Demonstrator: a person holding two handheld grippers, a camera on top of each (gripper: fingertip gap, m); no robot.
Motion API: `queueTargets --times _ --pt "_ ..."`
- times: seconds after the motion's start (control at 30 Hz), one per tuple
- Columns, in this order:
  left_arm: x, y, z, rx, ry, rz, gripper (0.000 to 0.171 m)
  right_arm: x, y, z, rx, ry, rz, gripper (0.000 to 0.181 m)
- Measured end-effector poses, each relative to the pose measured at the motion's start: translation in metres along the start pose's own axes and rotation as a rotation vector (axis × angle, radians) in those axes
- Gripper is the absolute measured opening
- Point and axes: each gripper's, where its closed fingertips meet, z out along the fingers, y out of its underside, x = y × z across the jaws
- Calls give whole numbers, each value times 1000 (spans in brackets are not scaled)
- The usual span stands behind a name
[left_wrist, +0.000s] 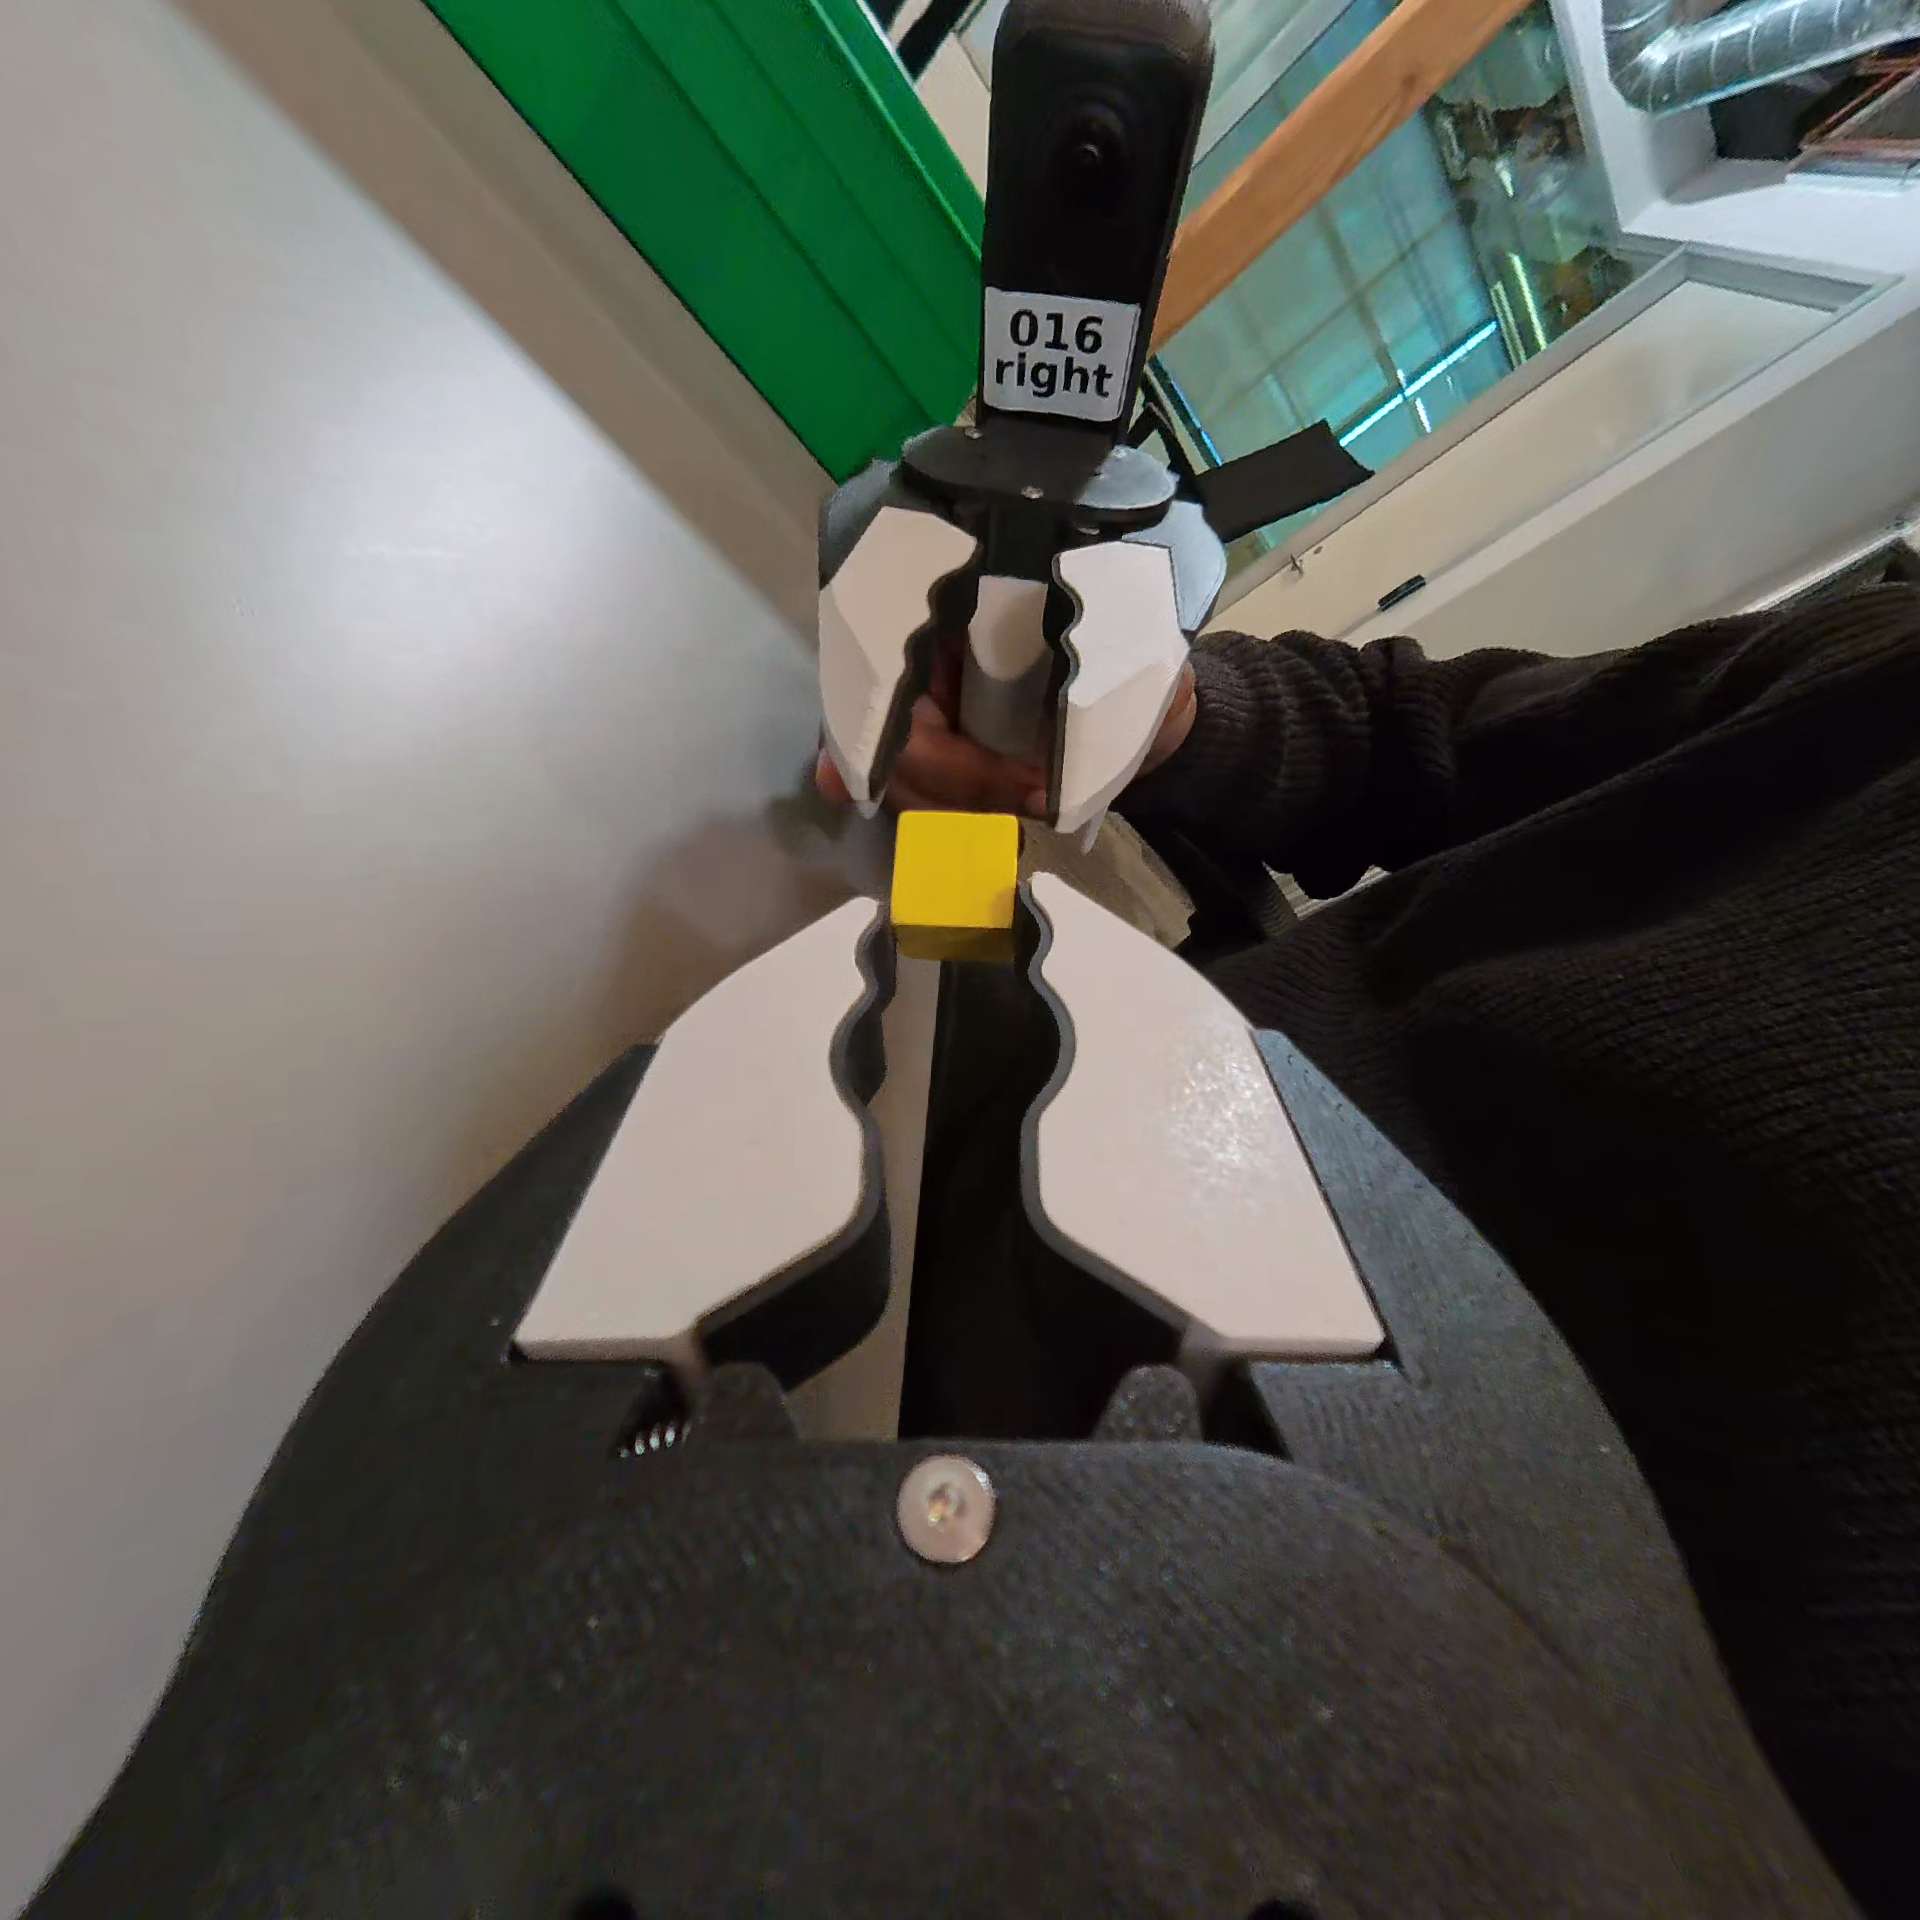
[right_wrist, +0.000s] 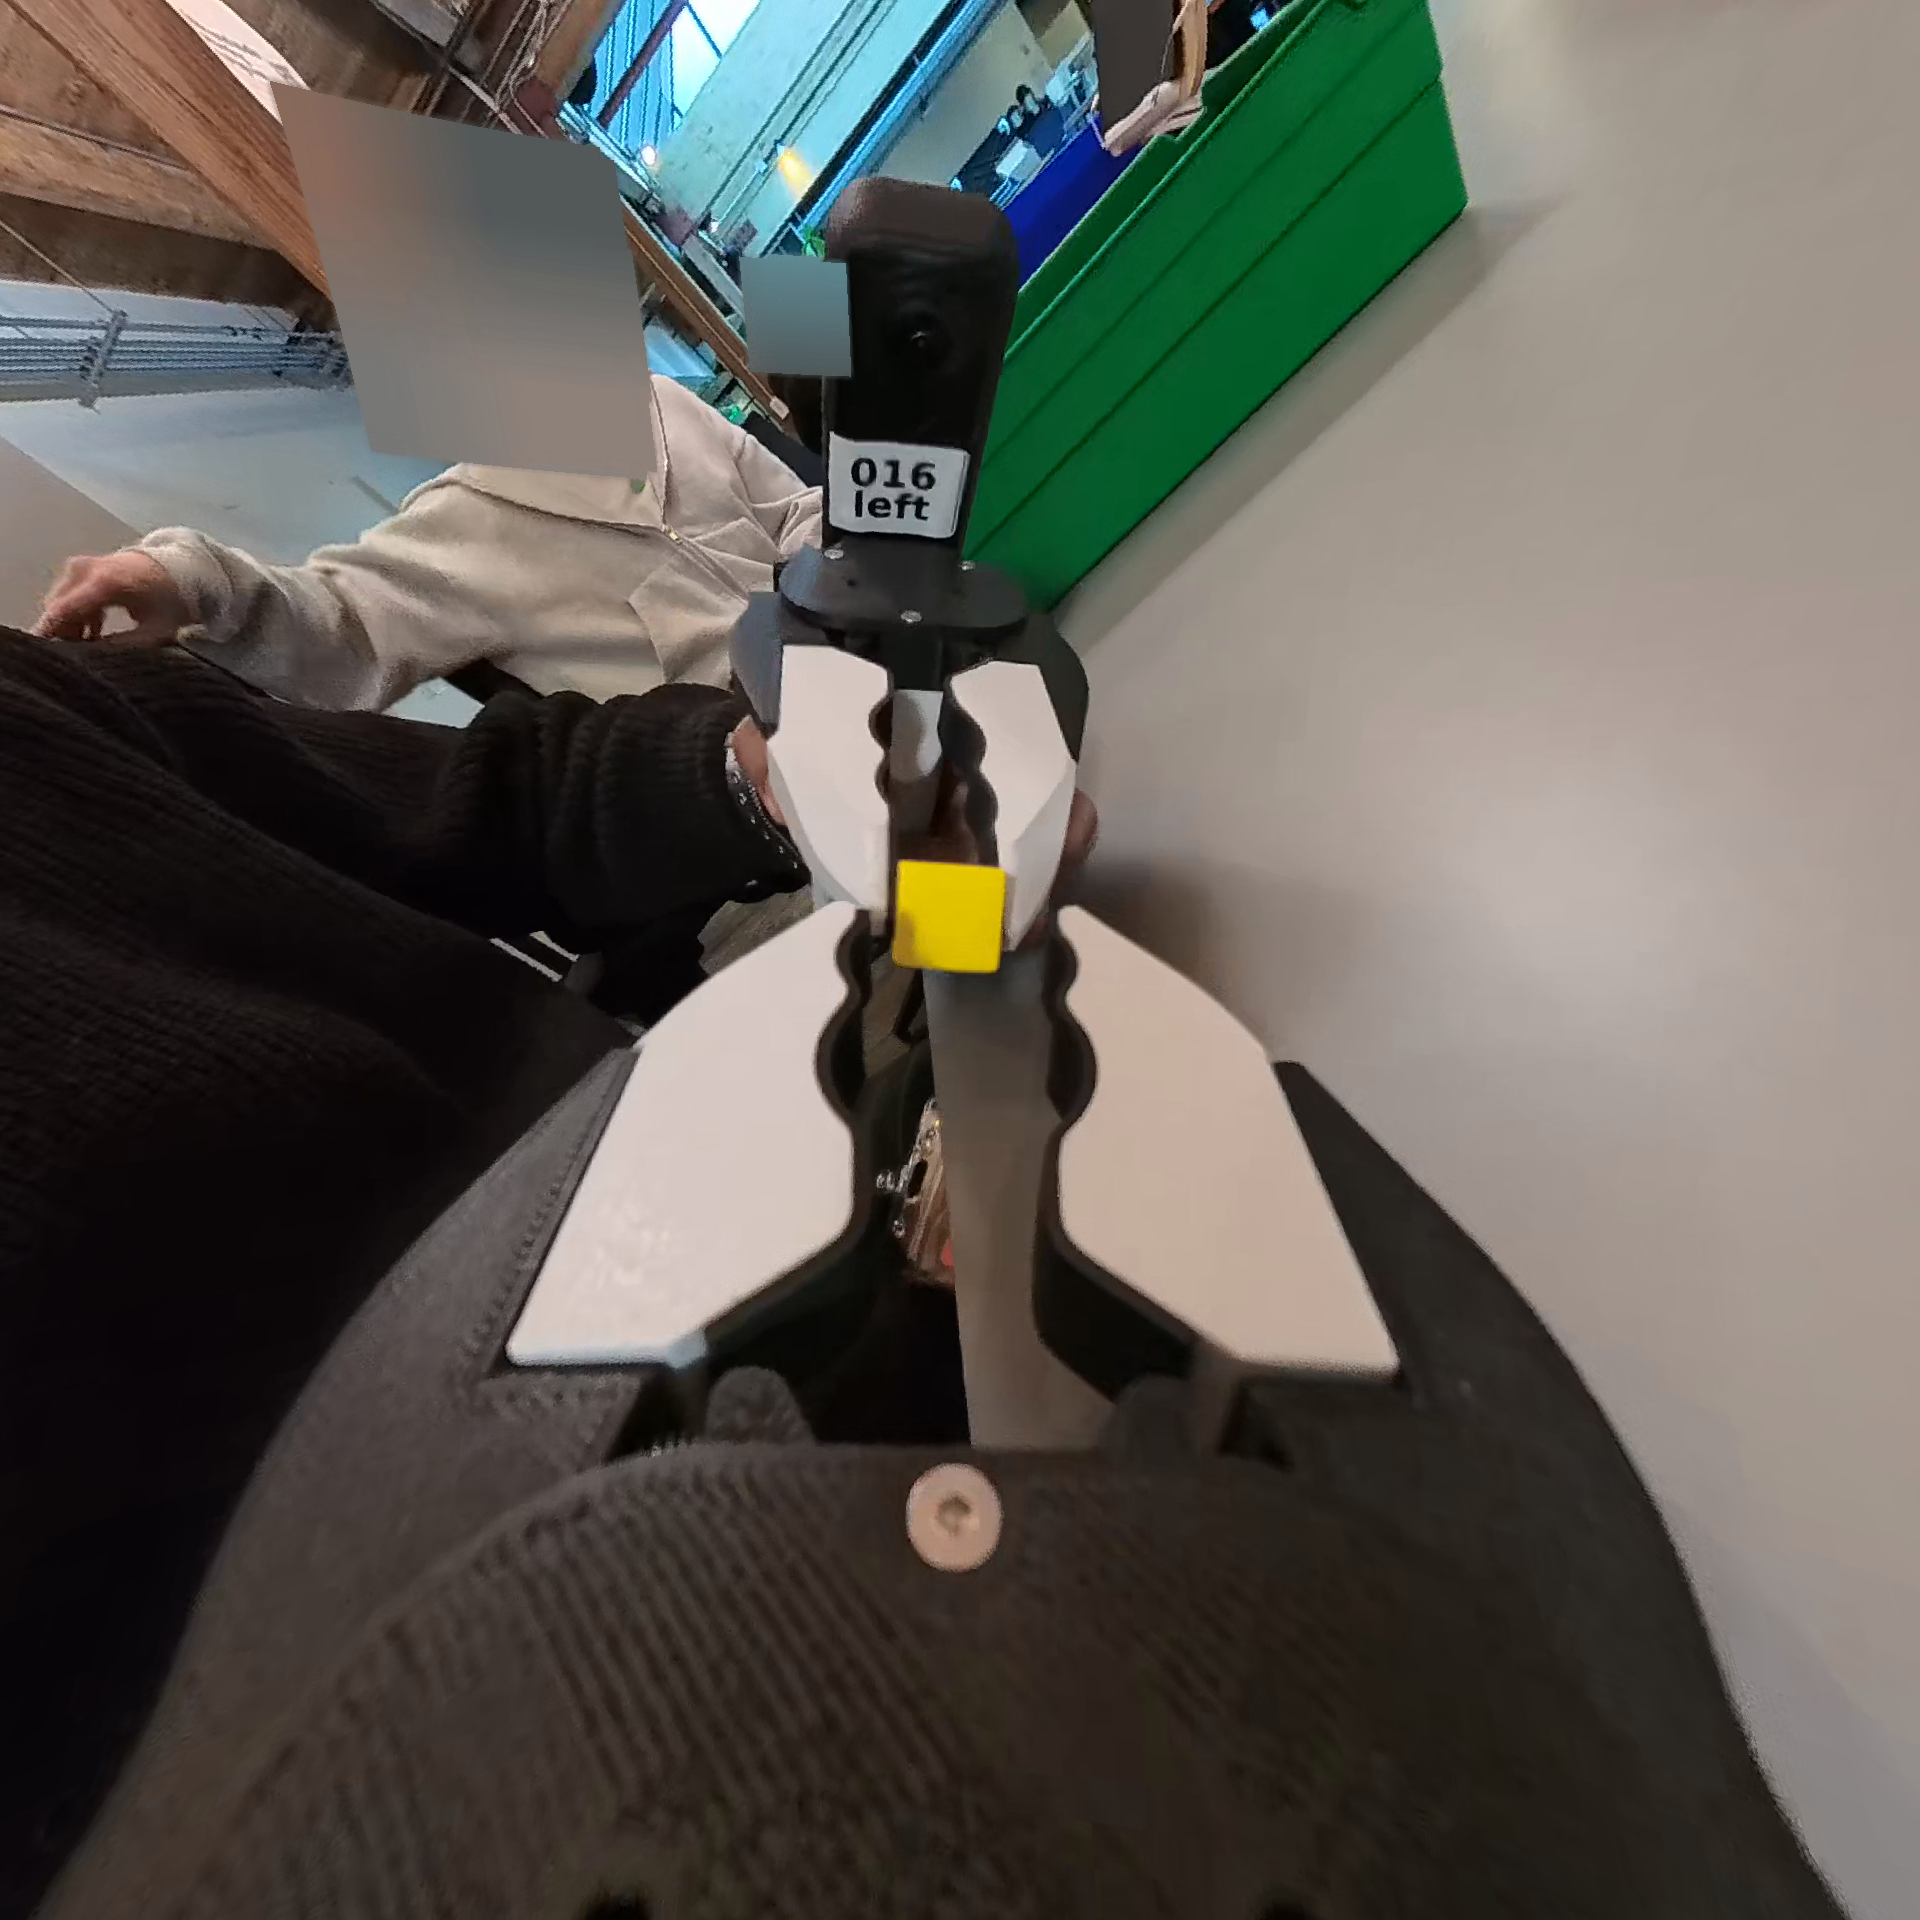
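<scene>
Plain white tabletop (left_wrist: 260, 623) (right_wrist: 1558, 727) underneath, bearing a large green plastic crate (left_wrist: 727, 208) (right_wrist: 1195, 343) at the far edge. Beside the crate, seated person in a beige zip top (right_wrist: 499, 592), one hand resting on a surface. Behind the crate, slanted light wooden beam (left_wrist: 1340, 145), glass window wall (left_wrist: 1382, 301). Well beyond the crate, up high, ribbed silver metal duct (left_wrist: 1745, 52).

Yellow cube (left_wrist: 954, 883) between left claw (left_wrist: 954, 914) tips

Green crate (right_wrist: 1226, 343) cut by edge.
</scene>
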Motion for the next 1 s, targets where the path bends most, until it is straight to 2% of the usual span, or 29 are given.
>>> queueTargets --times 1.0 --pt "0 12 7 -65 -15 24 23 -1 18 7 -117 -32 34 21"
